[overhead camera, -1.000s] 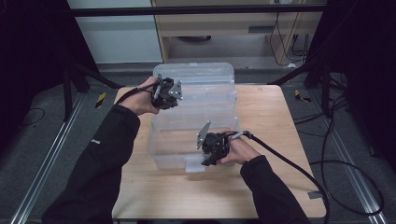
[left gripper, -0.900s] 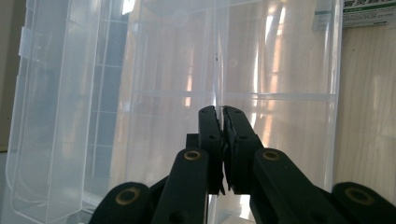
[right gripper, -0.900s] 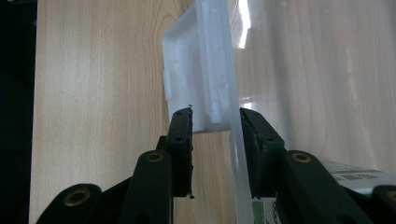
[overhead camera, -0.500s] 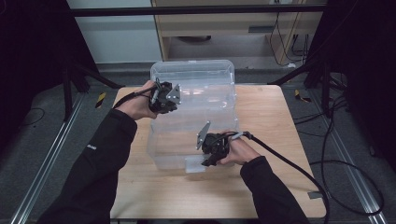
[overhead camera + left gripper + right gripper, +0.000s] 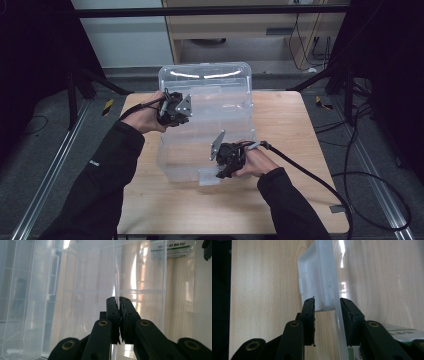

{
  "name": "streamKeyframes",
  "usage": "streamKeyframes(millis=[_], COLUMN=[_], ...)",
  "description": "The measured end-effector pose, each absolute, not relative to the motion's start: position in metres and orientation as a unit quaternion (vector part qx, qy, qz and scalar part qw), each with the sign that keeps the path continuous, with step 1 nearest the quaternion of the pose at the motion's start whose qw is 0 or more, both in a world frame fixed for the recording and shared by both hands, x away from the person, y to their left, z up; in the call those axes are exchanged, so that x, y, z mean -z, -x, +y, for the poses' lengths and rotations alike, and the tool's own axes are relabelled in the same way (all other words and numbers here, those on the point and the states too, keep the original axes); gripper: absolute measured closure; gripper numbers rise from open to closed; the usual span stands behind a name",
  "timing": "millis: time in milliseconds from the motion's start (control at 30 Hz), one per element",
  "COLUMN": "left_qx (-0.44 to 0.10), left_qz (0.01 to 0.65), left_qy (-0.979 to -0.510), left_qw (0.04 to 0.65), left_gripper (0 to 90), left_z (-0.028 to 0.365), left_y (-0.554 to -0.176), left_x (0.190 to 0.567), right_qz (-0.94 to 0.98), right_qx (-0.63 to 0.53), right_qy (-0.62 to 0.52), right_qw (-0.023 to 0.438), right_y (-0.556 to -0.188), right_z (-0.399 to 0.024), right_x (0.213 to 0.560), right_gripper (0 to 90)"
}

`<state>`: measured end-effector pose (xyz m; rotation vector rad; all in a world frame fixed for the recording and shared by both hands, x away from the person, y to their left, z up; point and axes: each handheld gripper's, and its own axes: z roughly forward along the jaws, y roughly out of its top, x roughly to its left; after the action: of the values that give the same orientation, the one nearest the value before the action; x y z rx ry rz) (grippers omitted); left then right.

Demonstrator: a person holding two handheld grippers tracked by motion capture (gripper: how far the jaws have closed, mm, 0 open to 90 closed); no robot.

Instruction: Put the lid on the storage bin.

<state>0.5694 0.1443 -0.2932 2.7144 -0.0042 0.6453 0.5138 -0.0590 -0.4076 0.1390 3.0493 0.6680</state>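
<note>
Since the earlier frame, the clear lid (image 5: 205,80) tilts higher: left gripper (image 5: 175,111) pinches its edge to raise it; right gripper (image 5: 225,169) clamps the near latch (image 5: 209,176), steadying the clear box (image 5: 200,150) mid-table.

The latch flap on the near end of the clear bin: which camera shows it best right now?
The right gripper view: the latch flap stands close up, with the right gripper and its jaws astride it and the bin's wall. The high view shows it small and pale by that gripper. The left gripper view faces the bin's other walls.
</note>
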Motion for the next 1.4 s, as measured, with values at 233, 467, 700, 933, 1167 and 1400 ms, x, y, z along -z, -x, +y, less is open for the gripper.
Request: streamKeyframes(millis=[233, 467, 700, 933, 1167, 1400], left_qx=[-0.224, -0.218, -0.214, -0.208, -0.195, -0.194], left_qz=[-0.001, 0.0, -0.001, -0.001, 0.002, 0.001], left_qy=[-0.958, -0.959, -0.959, -0.96, -0.962, -0.964], left_qw=[0.178, 0.182, 0.186, 0.188, 0.19, 0.184], left_gripper=[86.6, 86.7, 86.6, 86.7, 86.7, 86.3], left_z=[0.146, 0.148, 0.15, 0.15, 0.151, 0.151], left_y=[-0.564, -0.557, -0.551, -0.546, -0.541, -0.535], left_x=[0.294, 0.295, 0.297, 0.299, 0.301, 0.304], right_qz=[0.976, 0.976, 0.976, 0.976, 0.976, 0.976], right_qx=[-0.213, -0.212, -0.211, -0.213, -0.212, -0.213], right_qy=[-0.043, -0.042, -0.043, -0.041, -0.042, -0.043], right_qw=[0.008, 0.008, 0.011, 0.008, 0.008, 0.01], right_y=[-0.514, -0.513, -0.513, -0.513, -0.512, -0.512], right_z=[-0.059, -0.059, -0.059, -0.06, -0.06, -0.06], right_x=[0.408, 0.407, 0.407, 0.407, 0.407, 0.407], right_gripper=[66.2, 66.1, 66.0, 65.9, 65.8, 65.6])
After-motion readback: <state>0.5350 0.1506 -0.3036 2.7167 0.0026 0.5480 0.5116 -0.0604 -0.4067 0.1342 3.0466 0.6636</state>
